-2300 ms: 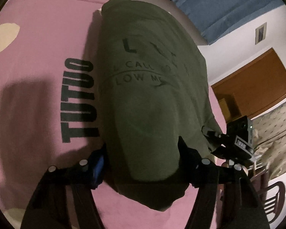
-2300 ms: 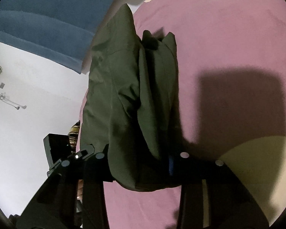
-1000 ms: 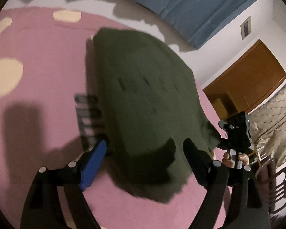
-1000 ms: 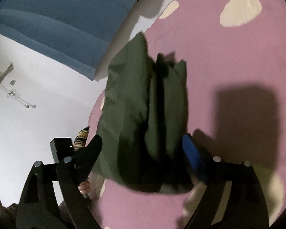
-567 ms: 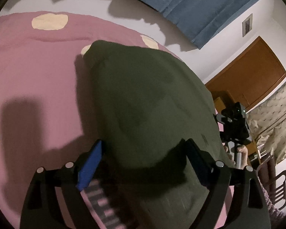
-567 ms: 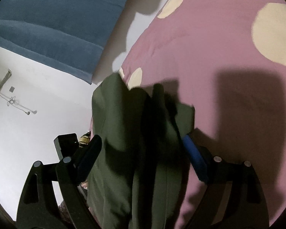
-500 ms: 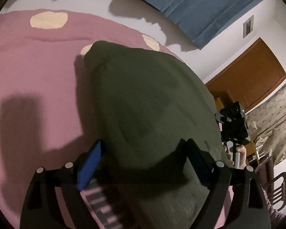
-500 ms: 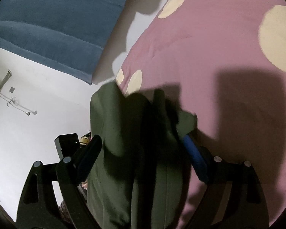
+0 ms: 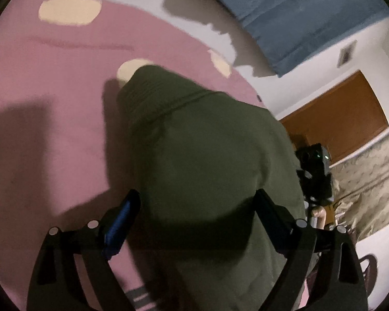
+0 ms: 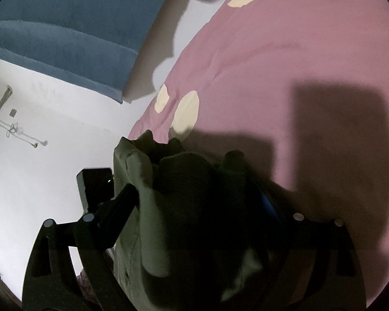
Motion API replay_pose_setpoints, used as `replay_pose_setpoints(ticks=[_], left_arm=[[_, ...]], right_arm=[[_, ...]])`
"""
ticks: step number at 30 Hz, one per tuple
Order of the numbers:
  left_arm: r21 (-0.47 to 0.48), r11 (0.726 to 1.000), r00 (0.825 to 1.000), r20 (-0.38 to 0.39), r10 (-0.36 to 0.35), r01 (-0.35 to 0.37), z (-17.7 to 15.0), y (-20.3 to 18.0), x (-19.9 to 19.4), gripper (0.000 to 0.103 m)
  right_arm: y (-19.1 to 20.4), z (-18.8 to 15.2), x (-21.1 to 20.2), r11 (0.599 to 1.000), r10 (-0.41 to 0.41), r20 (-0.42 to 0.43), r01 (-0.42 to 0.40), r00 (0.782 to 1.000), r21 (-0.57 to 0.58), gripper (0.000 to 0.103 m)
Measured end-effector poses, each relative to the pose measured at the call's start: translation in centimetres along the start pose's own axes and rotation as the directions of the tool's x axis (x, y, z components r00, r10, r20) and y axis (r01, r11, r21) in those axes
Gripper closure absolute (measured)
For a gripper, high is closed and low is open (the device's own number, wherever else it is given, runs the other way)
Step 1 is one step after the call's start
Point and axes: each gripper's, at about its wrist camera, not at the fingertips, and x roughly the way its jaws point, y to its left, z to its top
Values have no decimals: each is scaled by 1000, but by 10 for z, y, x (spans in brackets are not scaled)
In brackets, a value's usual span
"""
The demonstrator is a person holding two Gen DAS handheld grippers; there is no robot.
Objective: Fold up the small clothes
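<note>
On the pink bedspread (image 9: pixel 51 108), the olive green garment (image 9: pixel 207 171) is lying between both tools. The left gripper (image 9: pixel 194 207) is standing with its fingers spread wide, the cloth's broad smooth face and ribbed hem filling that view. The right gripper (image 10: pixel 199 197) is likewise gaping, and only its view is showing the stacked folded edges of the garment (image 10: pixel 147 207). Compared with a second ago, the cloth is reaching nearer both cameras, hiding the black lettering.

Green garment (image 9: pixel 210 160) on pink sheet (image 9: pixel 51 90), between spread left gripper (image 9: pixel 197 204) jaws
</note>
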Motion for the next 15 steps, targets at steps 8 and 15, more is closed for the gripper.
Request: replay_pose_setpoints(ticks=[8, 15], left_arm=[[41, 991, 992, 0, 124, -124, 1, -6, 11, 42], [57, 985, 987, 4, 163, -163, 1, -5, 11, 43]], right_arm=[[-9, -2, 0, 998, -68, -34, 69, 997, 2, 63], [-16, -3, 4, 998, -51, -17, 52, 999, 28, 66]])
